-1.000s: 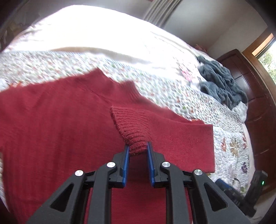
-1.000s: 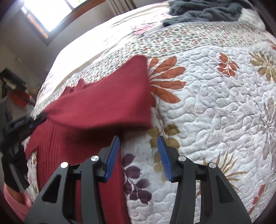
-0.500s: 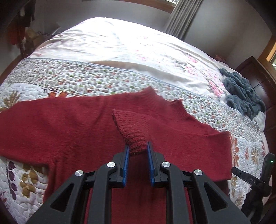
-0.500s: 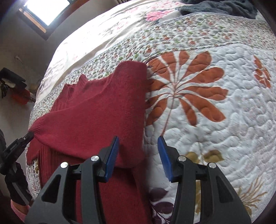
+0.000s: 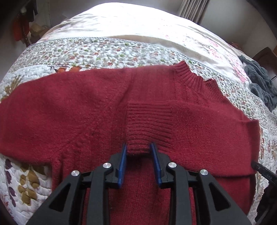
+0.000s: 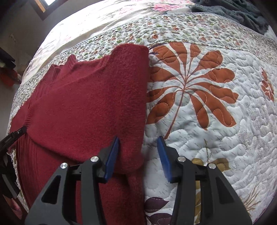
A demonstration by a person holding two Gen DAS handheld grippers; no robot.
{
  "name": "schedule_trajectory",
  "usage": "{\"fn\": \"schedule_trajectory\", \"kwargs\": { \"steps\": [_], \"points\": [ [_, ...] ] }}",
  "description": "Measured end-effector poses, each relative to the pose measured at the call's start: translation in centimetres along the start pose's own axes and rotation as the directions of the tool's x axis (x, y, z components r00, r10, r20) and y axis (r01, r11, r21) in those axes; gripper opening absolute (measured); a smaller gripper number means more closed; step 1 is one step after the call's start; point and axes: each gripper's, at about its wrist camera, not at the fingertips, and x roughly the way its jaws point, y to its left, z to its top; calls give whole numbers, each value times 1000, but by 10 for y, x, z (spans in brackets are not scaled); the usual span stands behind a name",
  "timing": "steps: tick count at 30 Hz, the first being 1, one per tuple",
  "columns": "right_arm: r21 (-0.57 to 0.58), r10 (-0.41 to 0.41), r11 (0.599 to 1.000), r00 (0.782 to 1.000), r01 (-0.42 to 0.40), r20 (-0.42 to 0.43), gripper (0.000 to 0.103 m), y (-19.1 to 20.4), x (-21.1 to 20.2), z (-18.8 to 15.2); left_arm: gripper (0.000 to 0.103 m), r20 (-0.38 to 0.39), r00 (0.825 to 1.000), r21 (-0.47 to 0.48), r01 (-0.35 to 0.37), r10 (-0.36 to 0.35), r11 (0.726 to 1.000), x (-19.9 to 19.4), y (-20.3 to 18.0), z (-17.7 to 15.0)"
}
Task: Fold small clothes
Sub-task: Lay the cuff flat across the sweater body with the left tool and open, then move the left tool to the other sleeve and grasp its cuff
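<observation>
A dark red knit sweater lies spread on the quilted bed, collar toward the far side. Its right sleeve is folded across the chest. My left gripper is shut on that sleeve's ribbed cuff, low over the sweater's middle. In the right wrist view the sweater shows its folded right edge. My right gripper stands open astride that edge, one finger above the knit and the other above the quilt, holding nothing.
A grey heap of clothing lies far right on the bed, also as grey clothing at the top. The floral quilt stretches wide to the right of the sweater. Dark wooden furniture stands beyond the bed.
The left gripper carried the cuff leftward across the chest and down onto the sweater; its pads stand slightly wider. The right gripper moved forward along the folded edge, still open.
</observation>
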Motion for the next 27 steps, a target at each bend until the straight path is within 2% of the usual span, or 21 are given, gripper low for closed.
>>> {"fn": "schedule_trajectory", "kwargs": {
  "steps": [2,4,7,9,11,14,16,18,21,27],
  "points": [
    [11,17,1000,999,-17,30,47,2,-16,3,29,43,998,1,-42,42,999,-17,2,4],
    [1,64,998,993,-64,95,48,11,-43,7,30,110,992,7,-56,55,998,-38,1,8],
    [-37,131,991,987,-128,93,48,34,-54,14,31,153,988,62,-22,12,998,-55,-18,16],
    [-57,164,985,985,-161,57,47,50,-46,17,31,131,991,84,22,-33,996,-52,-31,17],
    [-67,147,987,989,-145,21,46,60,-30,19,31,86,994,92,59,-67,994,-39,-46,16],
    [-57,117,991,992,-120,-48,46,63,1,14,31,35,999,100,37,-41,994,-12,-58,12],
    [-58,89,994,993,-93,-72,46,61,13,9,31,-7,1000,104,24,-23,994,5,-58,7],
    [-50,97,994,992,-101,-84,46,55,24,7,31,-37,999,109,7,-3,994,20,-55,4],
    [-63,100,992,992,-105,-79,46,56,34,5,32,-32,999,117,26,-22,993,30,-47,-5],
    [-86,65,994,996,-71,-65,47,60,39,6,33,-20,1000,133,13,-10,991,33,-50,-10]
  ]
}}
